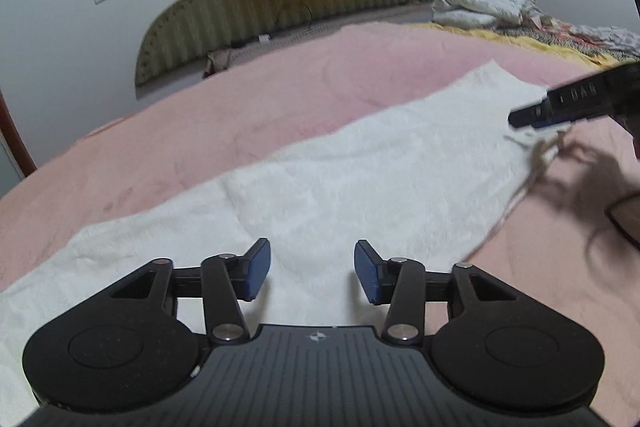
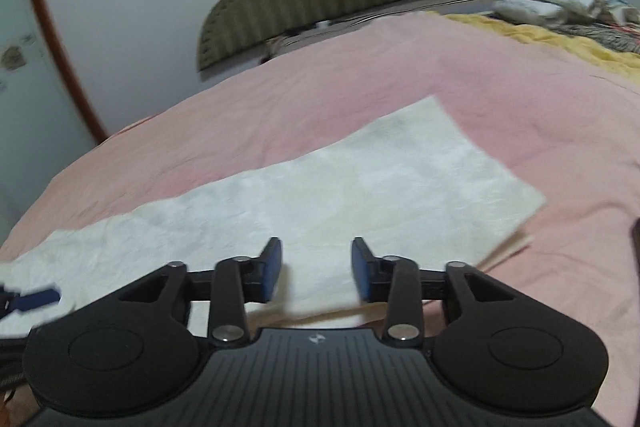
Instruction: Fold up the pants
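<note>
**Pants laid long, folds not finished**

My left tongs (image 1: 312,269) and right tongs (image 2: 316,269) both hang released above the white pants (image 1: 320,183), gripping nothing. The pants lie flat in a long strip on the pink bed (image 1: 240,99). I judge the crosswise folds remain.

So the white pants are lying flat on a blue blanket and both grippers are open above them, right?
Almost. The blanket is pink, not blue, as both wrist views show. The rest holds: the white pants lie flat on it, and the left gripper and right gripper are open above them, with nothing between their pads.
</note>
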The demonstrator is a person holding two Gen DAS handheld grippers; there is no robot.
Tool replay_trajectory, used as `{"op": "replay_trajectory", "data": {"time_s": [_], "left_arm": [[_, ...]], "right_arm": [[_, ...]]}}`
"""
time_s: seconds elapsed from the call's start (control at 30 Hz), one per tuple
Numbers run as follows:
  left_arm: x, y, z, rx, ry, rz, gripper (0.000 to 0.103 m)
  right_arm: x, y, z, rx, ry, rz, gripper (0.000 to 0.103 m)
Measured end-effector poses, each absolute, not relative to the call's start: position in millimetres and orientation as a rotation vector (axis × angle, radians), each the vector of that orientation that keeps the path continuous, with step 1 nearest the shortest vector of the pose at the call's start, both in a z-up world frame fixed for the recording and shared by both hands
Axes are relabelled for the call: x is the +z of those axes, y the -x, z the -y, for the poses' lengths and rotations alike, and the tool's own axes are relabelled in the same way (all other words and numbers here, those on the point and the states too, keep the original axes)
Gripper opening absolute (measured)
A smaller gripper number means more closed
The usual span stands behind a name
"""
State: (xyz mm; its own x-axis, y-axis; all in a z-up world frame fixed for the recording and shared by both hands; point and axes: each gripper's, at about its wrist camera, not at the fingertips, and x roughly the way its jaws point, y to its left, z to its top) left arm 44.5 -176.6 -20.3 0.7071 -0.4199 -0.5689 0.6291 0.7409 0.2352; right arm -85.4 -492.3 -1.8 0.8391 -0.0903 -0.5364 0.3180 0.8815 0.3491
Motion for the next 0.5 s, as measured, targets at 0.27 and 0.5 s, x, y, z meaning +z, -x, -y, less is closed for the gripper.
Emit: {"op": "replay_trajectory", "data": {"time_s": [0.27, 0.5], "left_arm": [[-36, -30, 179, -0.641, -0.510, -0.468, 0.056], [-41, -31, 179, -0.630, -0.488, -0.465, 0.067]], "right_arm": [[5, 115, 487, -0.349, -0.358, -0.510, 0.048], [-28, 145, 536, -0.276, -0.881, -0.511, 0.050]]}}
